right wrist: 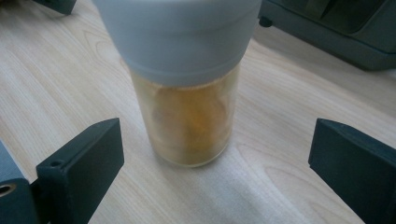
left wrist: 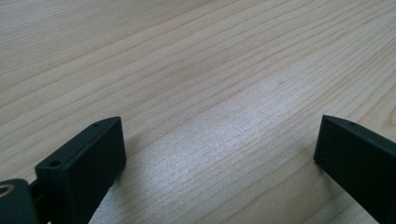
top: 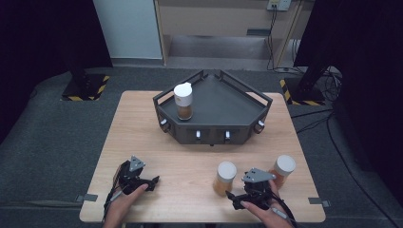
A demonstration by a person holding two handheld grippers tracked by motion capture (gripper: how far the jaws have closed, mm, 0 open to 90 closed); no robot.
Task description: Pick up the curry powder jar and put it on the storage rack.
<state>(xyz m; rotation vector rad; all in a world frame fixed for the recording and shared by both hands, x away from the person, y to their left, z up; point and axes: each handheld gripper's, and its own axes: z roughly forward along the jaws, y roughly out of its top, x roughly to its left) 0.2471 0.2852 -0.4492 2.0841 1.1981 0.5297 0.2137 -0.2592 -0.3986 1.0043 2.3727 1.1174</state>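
Three clear jars with white lids hold an amber filling. One jar [top: 183, 101] stands upright in the left part of a dark corner-shaped tray [top: 223, 103] at the table's far middle. Two stand on the wood near the front right: a left jar [top: 225, 178] [right wrist: 190, 122] and a right jar [top: 283, 170]. My right gripper [top: 236, 191] [right wrist: 215, 163] is open, its jaws spread wide on either side of the left jar's base without touching it. At the front left, my left gripper [top: 151, 183] [left wrist: 219, 151] is open just above bare wood.
The wooden table [top: 142, 128] has free room along its left side and middle. The tray's front wall carries small white knobs [top: 198, 135]. In the right gripper view the tray's edge [right wrist: 336, 32] lies behind the jar. Dark carpet surrounds the table.
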